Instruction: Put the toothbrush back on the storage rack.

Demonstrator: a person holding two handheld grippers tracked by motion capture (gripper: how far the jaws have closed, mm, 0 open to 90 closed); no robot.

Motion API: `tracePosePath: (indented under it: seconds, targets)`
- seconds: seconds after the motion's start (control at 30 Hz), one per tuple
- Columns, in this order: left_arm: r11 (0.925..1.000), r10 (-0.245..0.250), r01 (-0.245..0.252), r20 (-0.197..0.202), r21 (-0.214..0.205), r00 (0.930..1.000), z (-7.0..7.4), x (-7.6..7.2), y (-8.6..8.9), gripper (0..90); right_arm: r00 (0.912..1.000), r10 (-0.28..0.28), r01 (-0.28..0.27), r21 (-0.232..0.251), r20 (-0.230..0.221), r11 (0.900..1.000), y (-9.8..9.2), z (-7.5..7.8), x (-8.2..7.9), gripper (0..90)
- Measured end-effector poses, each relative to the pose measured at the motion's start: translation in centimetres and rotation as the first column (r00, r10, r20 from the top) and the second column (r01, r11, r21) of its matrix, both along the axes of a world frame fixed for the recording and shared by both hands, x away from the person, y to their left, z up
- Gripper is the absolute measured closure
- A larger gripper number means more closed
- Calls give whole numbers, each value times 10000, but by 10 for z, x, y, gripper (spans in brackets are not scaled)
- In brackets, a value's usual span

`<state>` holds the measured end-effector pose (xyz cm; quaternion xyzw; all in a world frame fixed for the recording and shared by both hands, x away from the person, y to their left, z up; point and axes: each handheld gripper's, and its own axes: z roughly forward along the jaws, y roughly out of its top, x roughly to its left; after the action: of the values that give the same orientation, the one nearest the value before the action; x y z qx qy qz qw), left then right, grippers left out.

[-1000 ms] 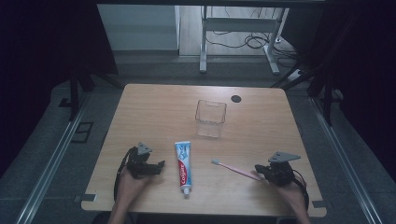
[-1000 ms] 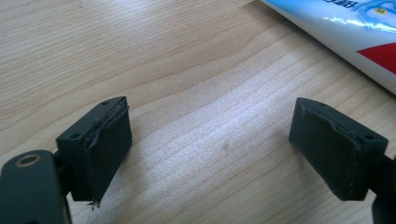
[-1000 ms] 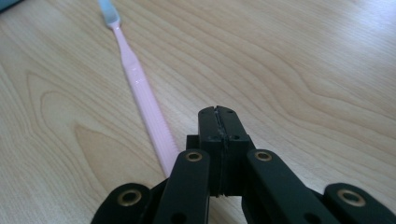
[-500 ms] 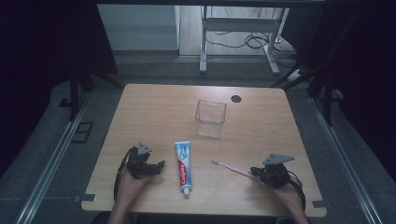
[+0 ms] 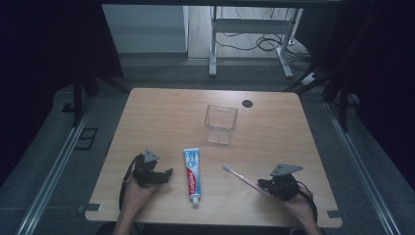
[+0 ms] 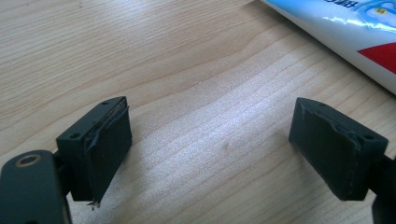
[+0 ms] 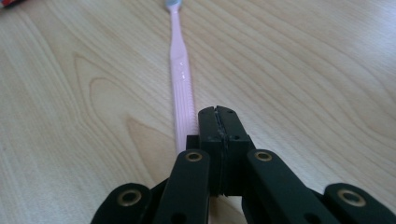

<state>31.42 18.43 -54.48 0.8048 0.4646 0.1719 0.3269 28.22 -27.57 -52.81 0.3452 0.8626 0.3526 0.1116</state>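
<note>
A pink toothbrush (image 5: 240, 176) lies flat on the wooden table (image 5: 161, 117) at the front right, bristle head pointing left. My right gripper (image 5: 262, 185) rests over its handle end. In the right gripper view the jaws of the right gripper (image 7: 217, 112) are pressed together, and the toothbrush (image 7: 180, 70) runs out from under them, not between them. A white and blue toothpaste tube (image 5: 192, 176) lies at front centre, cap toward the front edge. Just left of it my left gripper (image 5: 166, 175) sits low on the table. The left gripper (image 6: 210, 126) is open over bare wood, with the toothpaste tube (image 6: 355, 28) beyond its right jaw.
A clear square plastic container (image 5: 221, 125) stands upright in the middle of the table, behind the tube. A small black round disc (image 5: 247, 103) sits near the far edge. A desk frame and cables stand on the floor beyond the table.
My right gripper has shifted slightly left and toward the front edge over the toothbrush handle. The left gripper, toothbrush and tube have stayed put.
</note>
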Motion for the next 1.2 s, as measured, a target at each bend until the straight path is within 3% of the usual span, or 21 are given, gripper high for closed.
tracePosePath:
  seconds: [0.27, 0.5, 0.83, 1.2]
  targets:
    - [10000, 2, -2, 1, 0, 10000, 0, 0, 0, 130, 9998, 139, -139, -88, 107, 9999, 5, 3, -4, 892]
    - [10000, 0, 0, 2, 0, 10000, 0, 0, 0, 130, 9999, -41, 45, -260, 129, 9997, 1, 6, -2, 768]
    - [10000, -2, 2, 3, -4, 10000, 0, 0, 0, 130, 9983, -78, 56, -382, -580, 9993, 5, 11, 3, 627]
    - [10000, -2, 2, 4, -7, 10000, 0, 0, 0, 130, 9939, -88, 36, -478, -1100, 9989, 7, 19, 6, 592]
